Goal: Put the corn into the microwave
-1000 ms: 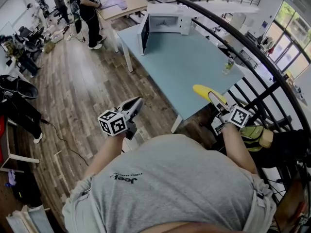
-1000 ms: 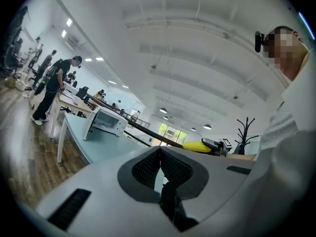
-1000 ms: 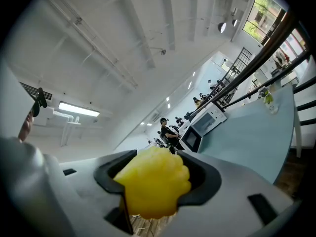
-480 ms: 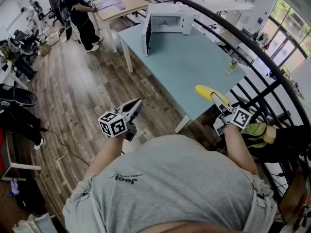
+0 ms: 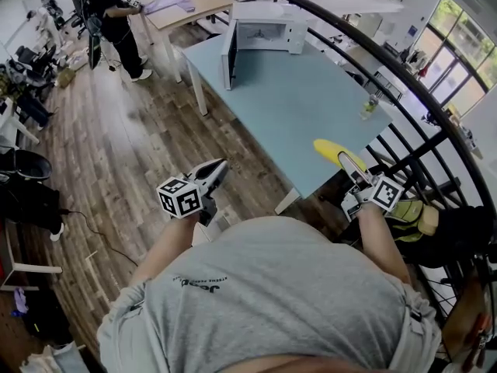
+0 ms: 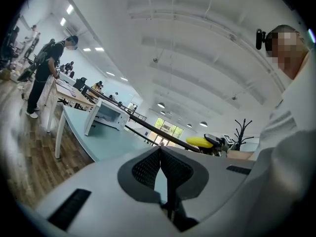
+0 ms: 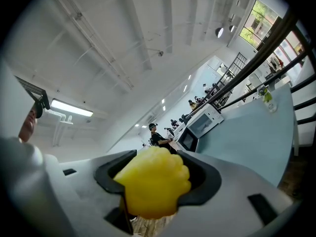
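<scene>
Big open office w/ wood floor [image 5: 132, 138] filling the left half of the head view. Black curved rail [image 5: 388, 62] sweeps down the right side. Pale blue bench [image 5: 303, 107] runs from top centre to right of centre. Bottom of frame is the wearer's grey shirt [image 5: 272, 301]; print on it reads "Jeep", upside down, and the smaller line beside it is too small to read. Upper left: a wooden bench [image 5: 186, 10] w/ a person [image 5: 112, 14] in dark clothes standing at it.

White microwave [image 5: 264, 31] sits at the far end of the blue bench, top centre, w/ its door [image 5: 231, 55] swung wide open at its left. Cavity faces the camera and looks pale inside; contents too small to tell.

Yellow corn [image 5: 332, 149] is right of centre, overlapping the bench's near corner in the picture and well apart from the microwave. Right claw [image 5: 349, 164] has it clamped. In the right gripper view the corn [image 7: 153, 181] fills the gap, w/ both jaws spread wide and pressed on its sides. Left claw [image 5: 213, 169] is lower left of centre, over the floor. Left gripper view shows it closed up, pad tips meeting, nothing between them.

Small bottle [image 5: 367, 106] stands upright near the bench's right edge. It is clear w/ some green on it; fill level can't be told.
</scene>
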The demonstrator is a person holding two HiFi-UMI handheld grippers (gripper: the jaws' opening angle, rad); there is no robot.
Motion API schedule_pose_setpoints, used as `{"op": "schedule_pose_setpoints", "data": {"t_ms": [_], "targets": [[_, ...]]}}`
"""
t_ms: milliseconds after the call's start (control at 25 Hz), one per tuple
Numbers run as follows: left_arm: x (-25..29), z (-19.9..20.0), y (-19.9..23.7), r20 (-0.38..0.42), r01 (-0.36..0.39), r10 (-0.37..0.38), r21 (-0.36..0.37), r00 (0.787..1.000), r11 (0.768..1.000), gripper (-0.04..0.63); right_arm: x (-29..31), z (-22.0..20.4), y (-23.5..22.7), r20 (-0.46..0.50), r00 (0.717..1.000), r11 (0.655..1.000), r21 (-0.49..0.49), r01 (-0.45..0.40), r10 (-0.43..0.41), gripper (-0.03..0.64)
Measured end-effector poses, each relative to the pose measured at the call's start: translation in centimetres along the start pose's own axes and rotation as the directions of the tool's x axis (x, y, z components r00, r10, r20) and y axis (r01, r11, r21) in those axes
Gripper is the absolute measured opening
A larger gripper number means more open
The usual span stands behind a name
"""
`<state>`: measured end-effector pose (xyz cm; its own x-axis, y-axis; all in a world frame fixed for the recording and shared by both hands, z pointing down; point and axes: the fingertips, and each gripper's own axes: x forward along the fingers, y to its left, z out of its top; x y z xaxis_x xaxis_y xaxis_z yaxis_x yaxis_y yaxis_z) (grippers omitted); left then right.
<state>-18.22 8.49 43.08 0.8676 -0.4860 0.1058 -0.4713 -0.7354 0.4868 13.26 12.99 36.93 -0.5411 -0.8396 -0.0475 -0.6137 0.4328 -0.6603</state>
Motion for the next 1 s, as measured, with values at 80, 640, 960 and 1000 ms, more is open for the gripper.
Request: {"op": "schedule_pose_setpoints", "data": {"t_ms": [80, 640, 960, 1000], "targets": [[2.1, 0.1, -0.4, 0.005, -0.008, 0.008, 0.012, 1.0, 1.0, 0.02, -0.5, 1.2, -1.8, 0.003, 1.0, 1.0, 0.0, -0.019, 0.019, 0.262], [20.3, 2.4, -6.8, 0.074, -0.132, 0.129, 0.037, 0.989, 0.991, 0.02, -2.3, 13.5, -15.4, -0.084, 0.977, 0.98, -0.016, -0.199, 0.197, 0.262], [24.0, 4.6, -4.7, 0.048, -0.226, 0.223, 0.077, 0.974, 0.971, 0.018, 3.2, 16.8, -18.6, -0.107, 0.957, 0.961, -0.037, -0.273, 0.268, 0.262], [24.6, 5.0, -4.1, 0.045, -0.233, 0.23, 0.082, 0.972, 0.969, 0.018, 4.1, 16.9, -19.1, -0.114, 0.958, 0.962, -0.036, -0.271, 0.265, 0.262]]}}
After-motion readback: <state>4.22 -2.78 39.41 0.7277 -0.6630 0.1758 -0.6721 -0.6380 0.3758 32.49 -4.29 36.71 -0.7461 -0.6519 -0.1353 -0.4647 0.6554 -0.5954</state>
